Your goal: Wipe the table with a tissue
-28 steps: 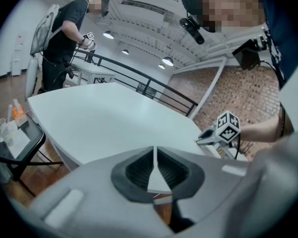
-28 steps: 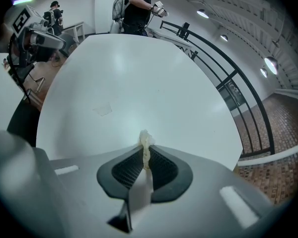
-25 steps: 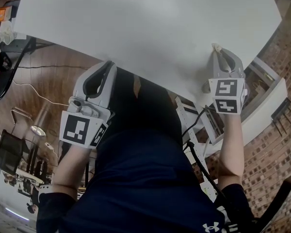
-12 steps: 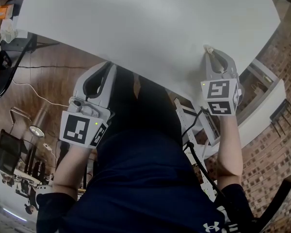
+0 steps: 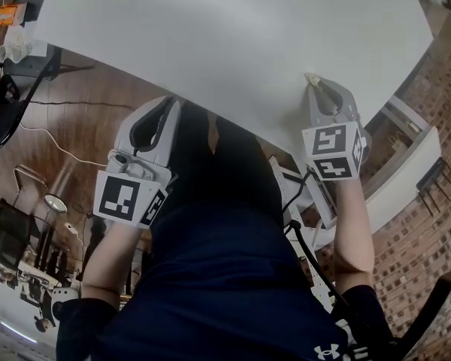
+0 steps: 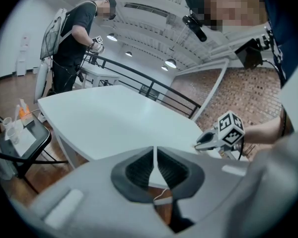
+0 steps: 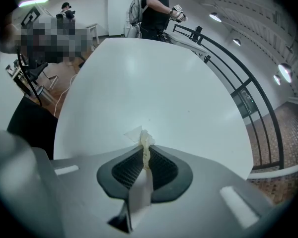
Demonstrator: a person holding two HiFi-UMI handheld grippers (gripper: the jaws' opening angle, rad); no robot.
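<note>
The right claw has its jaws clamped on a crumpled white tissue. The wad pokes out past the tips onto the white table, just in from the near edge. Off to its left, the left claw hangs short of that edge, jaws pressed together with nothing between them. A person stands beyond the table's far end.

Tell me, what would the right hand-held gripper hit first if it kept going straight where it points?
Probably the table. The tissue pinched in the right hand-held gripper sticks out ahead and seems to be at the tabletop already, though depth is hard to judge.
</note>
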